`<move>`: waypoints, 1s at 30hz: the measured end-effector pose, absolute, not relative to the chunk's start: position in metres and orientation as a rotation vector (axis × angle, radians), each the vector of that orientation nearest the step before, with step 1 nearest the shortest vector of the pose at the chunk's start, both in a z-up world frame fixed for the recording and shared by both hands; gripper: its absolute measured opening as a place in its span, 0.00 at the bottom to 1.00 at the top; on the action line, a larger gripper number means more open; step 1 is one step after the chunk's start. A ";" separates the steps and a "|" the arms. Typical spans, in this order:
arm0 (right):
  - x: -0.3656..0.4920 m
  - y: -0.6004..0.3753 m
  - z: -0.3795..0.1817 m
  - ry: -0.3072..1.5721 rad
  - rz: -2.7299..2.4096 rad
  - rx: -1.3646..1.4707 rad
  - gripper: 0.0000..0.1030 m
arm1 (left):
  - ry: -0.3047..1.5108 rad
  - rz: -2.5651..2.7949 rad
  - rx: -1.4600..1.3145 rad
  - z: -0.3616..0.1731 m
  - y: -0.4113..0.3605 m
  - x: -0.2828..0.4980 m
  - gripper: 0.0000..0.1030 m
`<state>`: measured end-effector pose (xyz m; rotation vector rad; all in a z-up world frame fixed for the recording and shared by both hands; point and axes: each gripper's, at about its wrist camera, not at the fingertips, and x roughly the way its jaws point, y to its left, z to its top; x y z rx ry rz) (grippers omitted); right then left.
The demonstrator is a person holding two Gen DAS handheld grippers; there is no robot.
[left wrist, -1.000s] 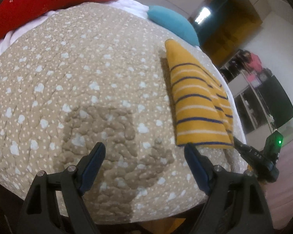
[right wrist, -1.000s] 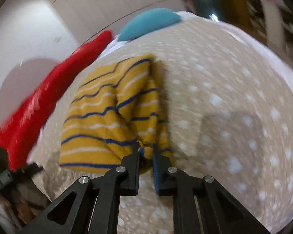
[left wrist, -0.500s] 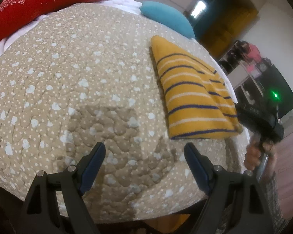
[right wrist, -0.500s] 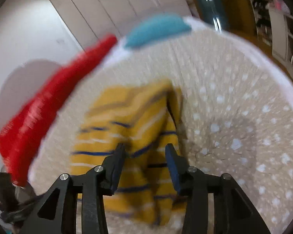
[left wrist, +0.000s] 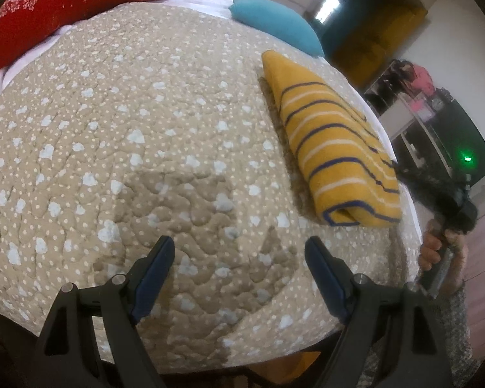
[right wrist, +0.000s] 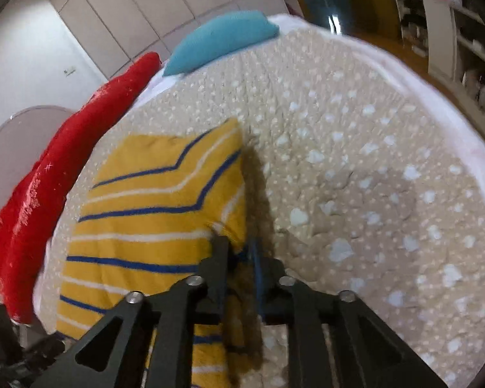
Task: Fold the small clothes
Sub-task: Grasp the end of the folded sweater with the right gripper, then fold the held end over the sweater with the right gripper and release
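A folded yellow garment with blue and white stripes (left wrist: 333, 148) lies on the beige dotted quilt (left wrist: 129, 135), near its right edge. My left gripper (left wrist: 239, 262) is open and empty, low over the quilt's near edge, left of the garment. My right gripper (right wrist: 239, 252) has its jaws close together at the garment's (right wrist: 152, 210) right edge, over the fold; whether cloth is pinched between them is unclear. In the left wrist view the right gripper (left wrist: 436, 190) shows beyond the garment's near right corner, held by a hand.
A red cushion (left wrist: 64, 6) and a teal cushion (left wrist: 274, 26) lie at the far end of the bed. The bed's white edge (right wrist: 436, 103) runs along the right. Shelves and furniture (left wrist: 436, 103) stand beyond the bed.
My right gripper opened and let go of the garment, which settled flat and folded, then narrowed again at its right edge. My left gripper stayed open and shifted slightly.
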<state>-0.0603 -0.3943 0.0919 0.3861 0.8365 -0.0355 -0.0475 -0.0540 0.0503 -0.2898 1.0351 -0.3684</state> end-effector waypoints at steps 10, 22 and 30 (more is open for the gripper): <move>-0.057 -0.367 0.113 0.777 0.086 0.388 0.21 | 1.012 -0.362 -0.257 0.058 -0.062 -0.061 0.79; -0.058 -0.346 0.107 0.779 -0.019 0.277 0.28 | 0.962 -0.258 -0.163 0.060 -0.055 -0.079 0.81; -0.002 -0.297 0.104 0.819 0.073 0.211 0.35 | 0.966 -0.268 -0.116 0.058 -0.067 -0.084 0.81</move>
